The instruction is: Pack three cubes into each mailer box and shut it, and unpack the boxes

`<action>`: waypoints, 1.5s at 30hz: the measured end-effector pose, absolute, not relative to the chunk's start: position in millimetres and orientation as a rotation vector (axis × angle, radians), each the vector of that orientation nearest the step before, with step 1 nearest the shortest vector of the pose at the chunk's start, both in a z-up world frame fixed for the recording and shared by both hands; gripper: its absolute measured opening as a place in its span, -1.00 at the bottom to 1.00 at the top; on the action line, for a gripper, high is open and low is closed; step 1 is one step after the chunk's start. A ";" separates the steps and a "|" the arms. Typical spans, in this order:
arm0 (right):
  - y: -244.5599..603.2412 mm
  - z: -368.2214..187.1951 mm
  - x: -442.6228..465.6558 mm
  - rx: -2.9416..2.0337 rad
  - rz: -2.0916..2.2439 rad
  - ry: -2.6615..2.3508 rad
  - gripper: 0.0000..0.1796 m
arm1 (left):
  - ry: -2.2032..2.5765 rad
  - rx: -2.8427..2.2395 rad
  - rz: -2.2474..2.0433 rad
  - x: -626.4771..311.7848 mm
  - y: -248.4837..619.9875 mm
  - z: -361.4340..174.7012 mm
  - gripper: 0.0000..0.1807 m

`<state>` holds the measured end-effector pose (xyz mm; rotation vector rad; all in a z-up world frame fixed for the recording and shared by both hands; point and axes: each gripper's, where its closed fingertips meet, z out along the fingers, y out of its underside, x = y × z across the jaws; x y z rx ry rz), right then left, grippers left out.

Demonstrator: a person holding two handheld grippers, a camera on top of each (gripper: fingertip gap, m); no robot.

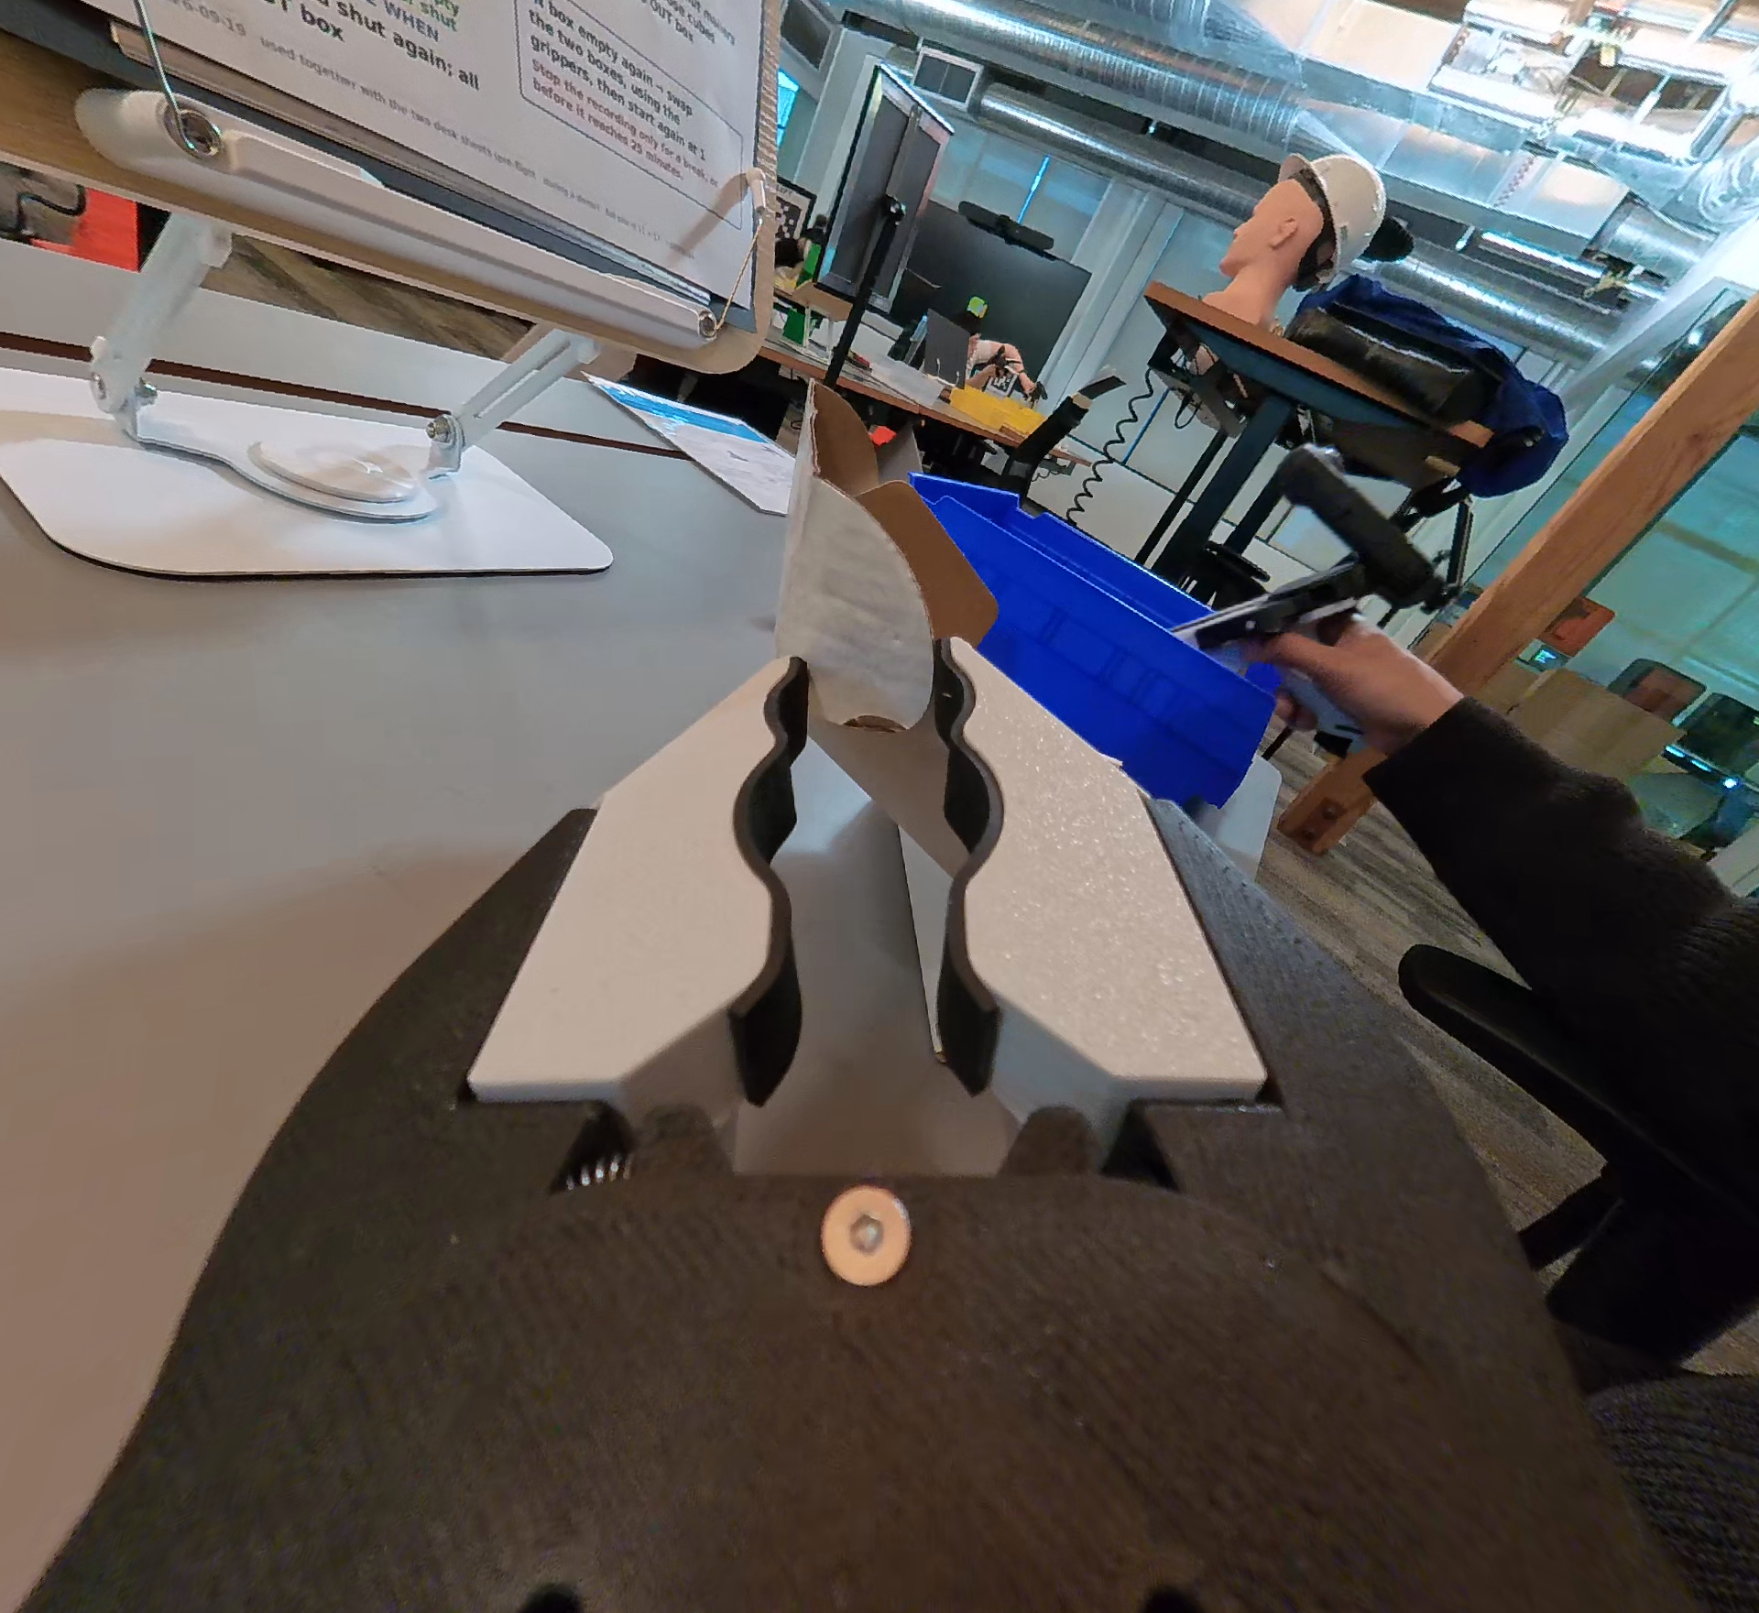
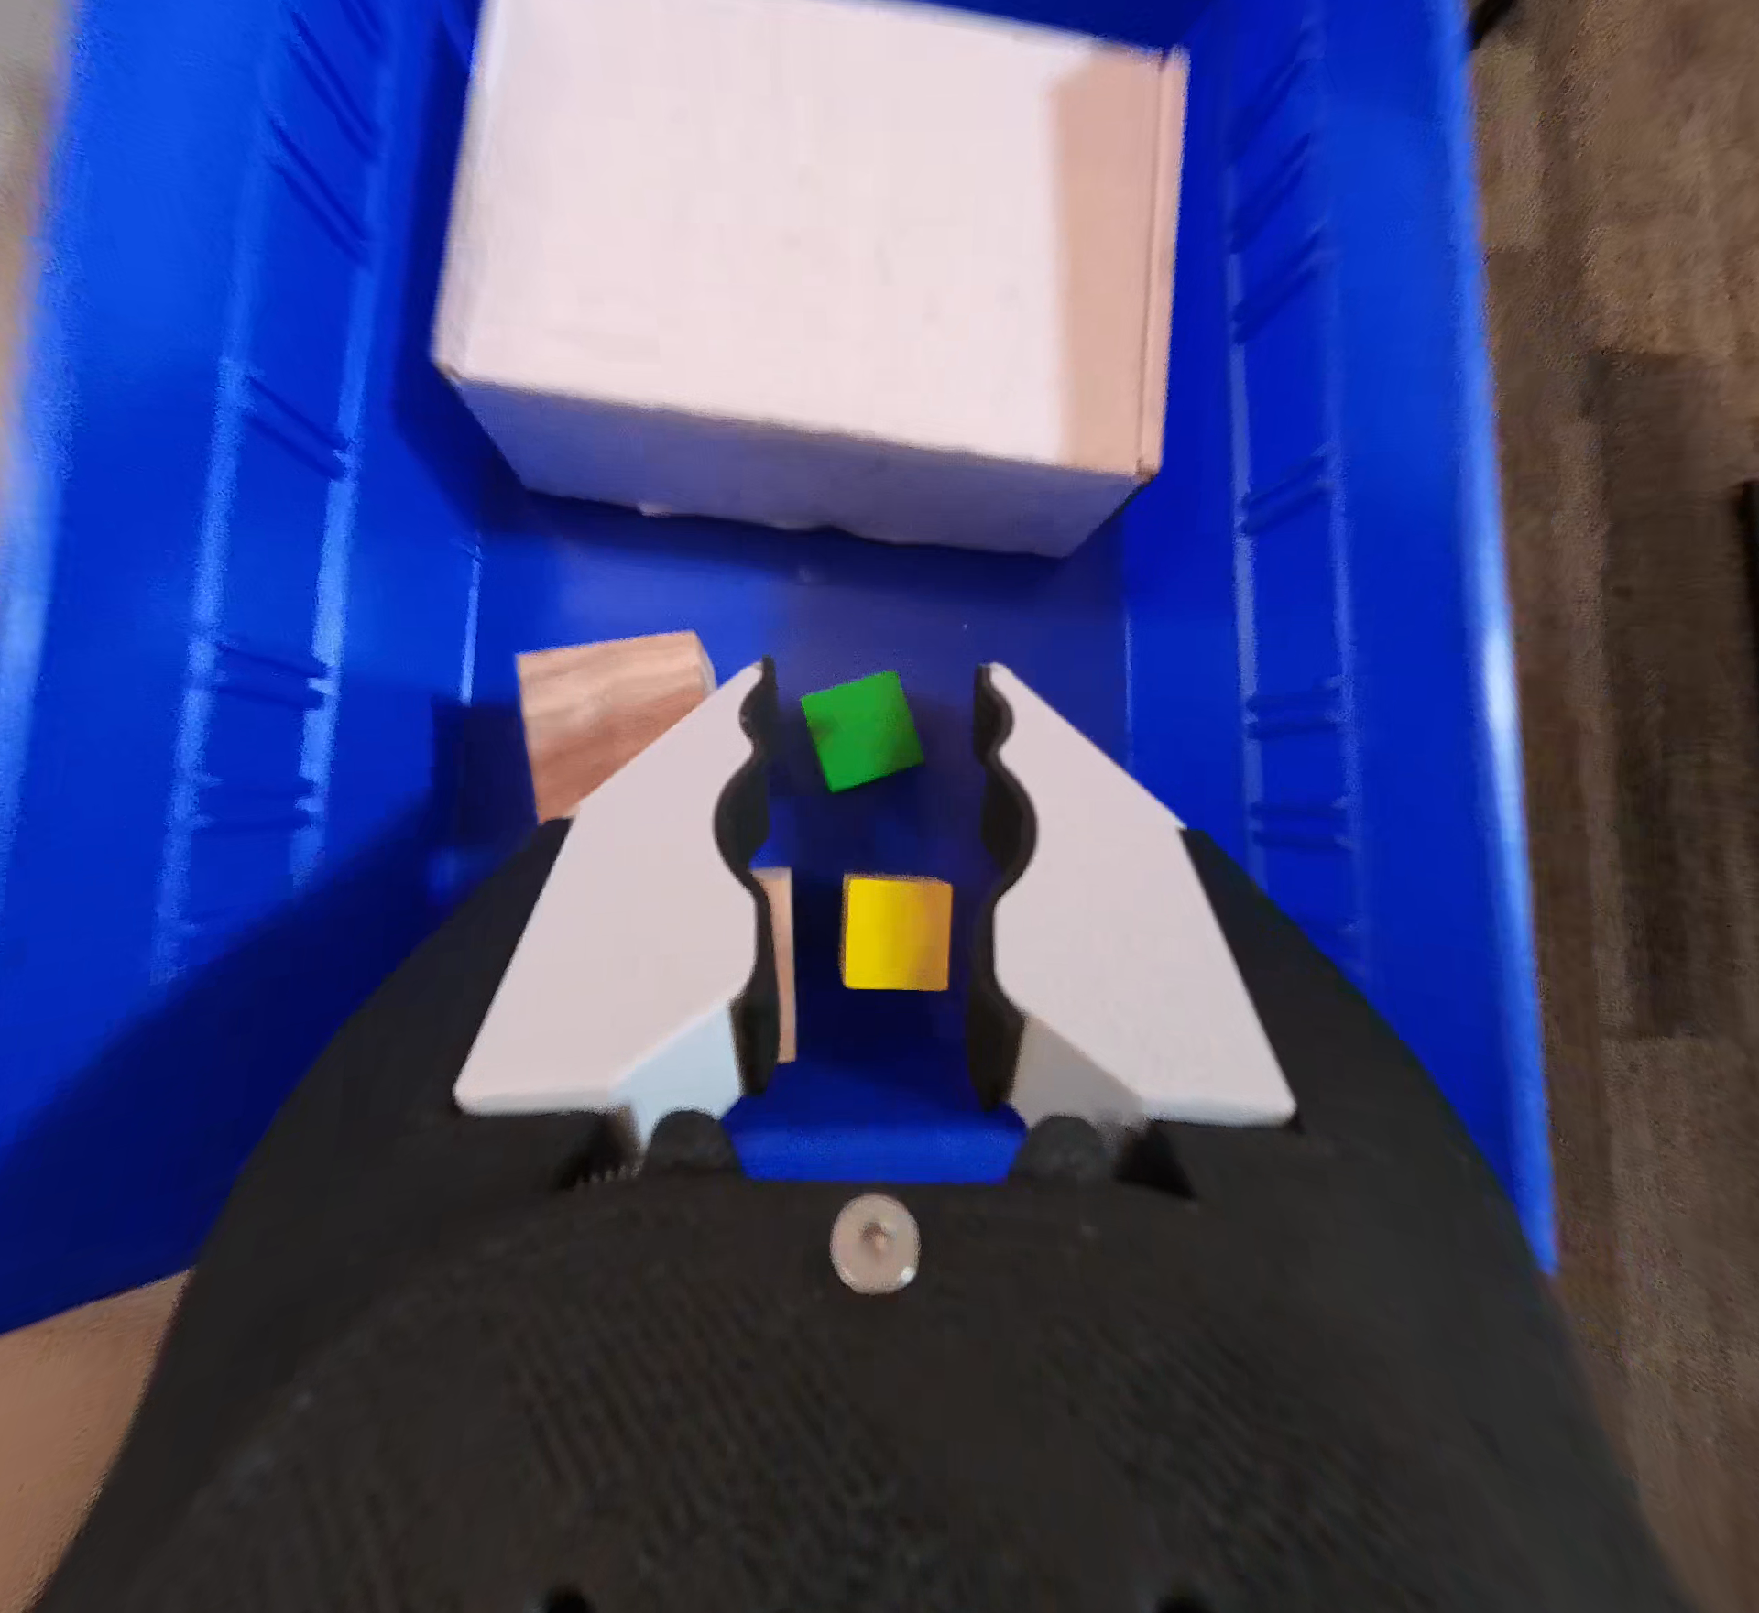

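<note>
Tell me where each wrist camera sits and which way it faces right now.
Left wrist view: on the left tool, looking level across the table at an open mailer flap between its fingers; the person's hand shows beyond.
Right wrist view: on the right tool, looking down into the blue bin at a shut mailer box, green cube and yellow cube.
Shared: the blue bin.

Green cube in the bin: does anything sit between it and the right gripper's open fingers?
Nothing visible. The green cube lies bare on the blue bin floor, between the right gripper tips; the wooden block sits leftward.
</note>
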<state>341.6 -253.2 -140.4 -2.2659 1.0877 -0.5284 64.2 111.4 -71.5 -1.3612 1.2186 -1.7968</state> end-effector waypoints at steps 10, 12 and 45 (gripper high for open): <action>-89.3 -40.7 221.5 -2.140 -0.334 0.398 -0.59 | 1.219 -1.361 -1.800 64.8 110.4 -71.7 -0.72; -59.4 -54.9 192.4 -2.210 -0.316 0.265 -0.59 | 1.222 -1.356 -1.799 64.3 109.9 -71.3 -0.72; -128.6 -34.2 267.1 -2.149 -0.487 0.548 -0.78 | 1.233 -1.327 -1.792 62.4 110.0 -68.9 -0.73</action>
